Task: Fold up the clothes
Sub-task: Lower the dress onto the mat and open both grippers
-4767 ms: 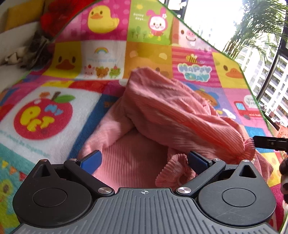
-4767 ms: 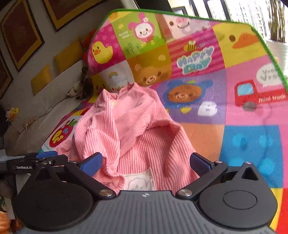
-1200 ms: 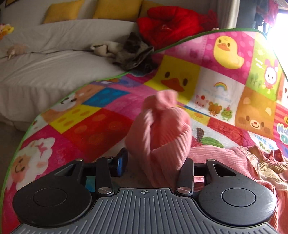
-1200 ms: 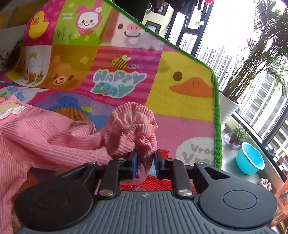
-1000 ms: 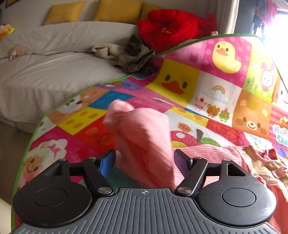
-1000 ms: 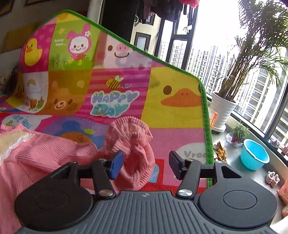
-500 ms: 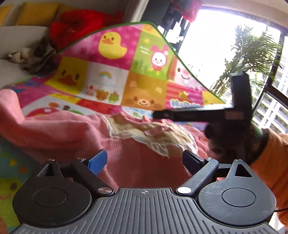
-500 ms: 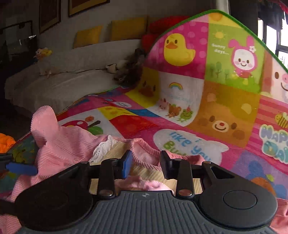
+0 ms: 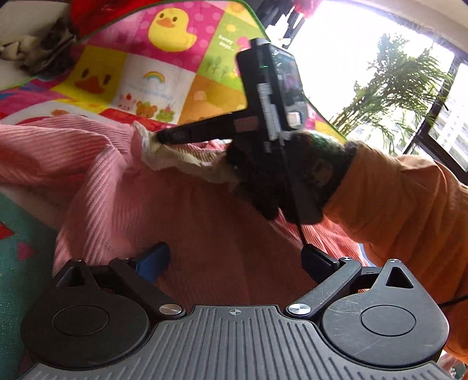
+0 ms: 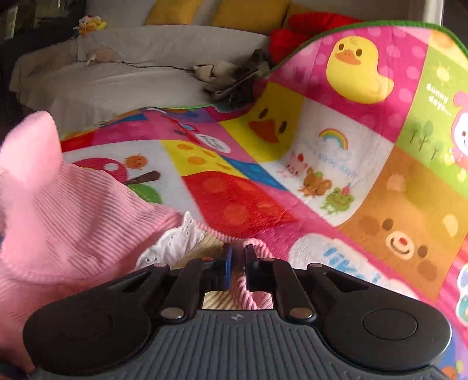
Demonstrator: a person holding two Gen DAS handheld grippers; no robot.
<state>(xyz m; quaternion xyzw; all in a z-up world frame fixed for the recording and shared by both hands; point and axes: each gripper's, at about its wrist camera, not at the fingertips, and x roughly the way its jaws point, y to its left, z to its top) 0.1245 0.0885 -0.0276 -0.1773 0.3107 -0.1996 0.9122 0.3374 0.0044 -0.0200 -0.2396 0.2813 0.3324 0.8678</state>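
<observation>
The right gripper (image 10: 237, 257) pinched its jaws closed on pink fabric; the left gripper's (image 9: 234, 260) jaws were opening, nothing gripped.

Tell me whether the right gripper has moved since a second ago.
Yes. The right gripper has swung from the window and potted palm side of the play mat toward the sofa, and is now shut on the pink garment's neckline.

The garment (image 9: 204, 228) lies spread on the play mat (image 10: 321, 181), its lace collar (image 10: 175, 245) toward the mat's far side. Behind the mat stands a sofa (image 10: 117, 79) with cushions (image 10: 245, 11) along its back. A potted palm (image 9: 392, 87) stands off to the mat's right.
</observation>
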